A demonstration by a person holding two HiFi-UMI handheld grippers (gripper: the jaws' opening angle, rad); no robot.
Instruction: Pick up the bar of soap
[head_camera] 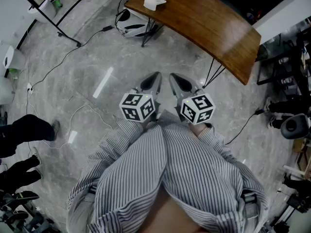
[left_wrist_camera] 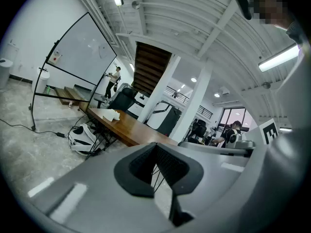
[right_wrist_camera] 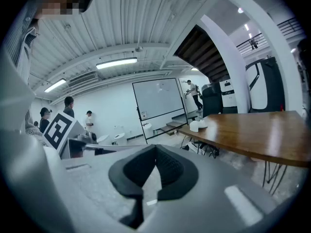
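- White lump [head_camera: 154, 2]: small, pale and irregular in outline. I cannot tell whether it is the soap.
- Place: it rests on the wooden table [head_camera: 209, 28], at the end lying upper left in my head view, close to the edge.
- Detail: it is too small for me to make out its surface or exact shape.

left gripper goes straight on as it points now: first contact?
Likely the wooden table: its near end shows right above the shut, empty left gripper. Depth is unclear; it might reach the floor first.
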